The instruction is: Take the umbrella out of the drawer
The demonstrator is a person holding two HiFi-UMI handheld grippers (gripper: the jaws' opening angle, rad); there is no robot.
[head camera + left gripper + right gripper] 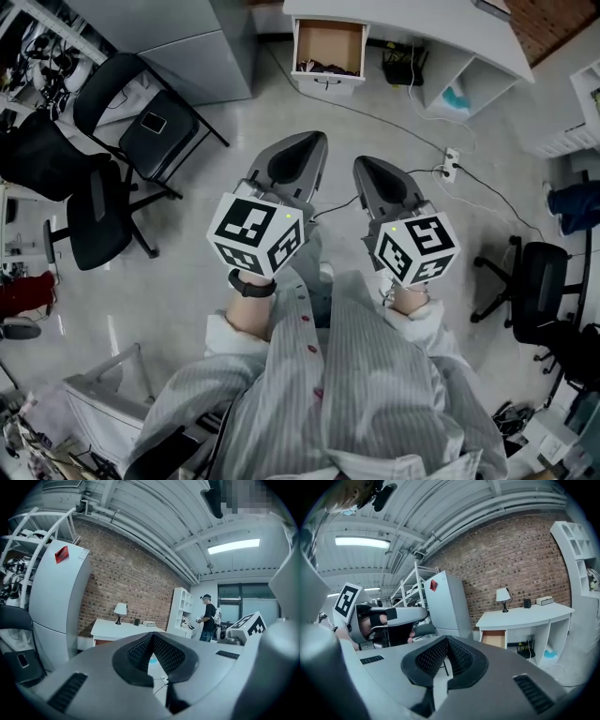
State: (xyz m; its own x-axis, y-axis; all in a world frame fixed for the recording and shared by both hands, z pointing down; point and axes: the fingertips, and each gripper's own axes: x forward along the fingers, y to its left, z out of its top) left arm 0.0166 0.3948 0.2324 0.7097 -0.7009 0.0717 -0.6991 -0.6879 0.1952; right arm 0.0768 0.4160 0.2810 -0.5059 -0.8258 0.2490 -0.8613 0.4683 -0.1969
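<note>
An open white drawer (328,47) sticks out from under the white desk (403,23) at the far end of the floor. Something dark (321,67) lies along its front edge; it is too small to tell what it is. Both grippers hang over the floor well short of the drawer, side by side, and point toward it. My left gripper (312,141) has its jaws together with nothing between them, as the left gripper view (152,635) shows. My right gripper (366,165) is also shut and empty (446,639). The right gripper view shows the drawer (494,638) beneath the desk (525,613).
Black office chairs (141,122) (94,216) stand at the left and another (539,281) at the right. A power strip with cables (450,164) lies on the floor right of the grippers. A grey cabinet (187,47) stands left of the desk. A person (208,618) stands far off by white shelves.
</note>
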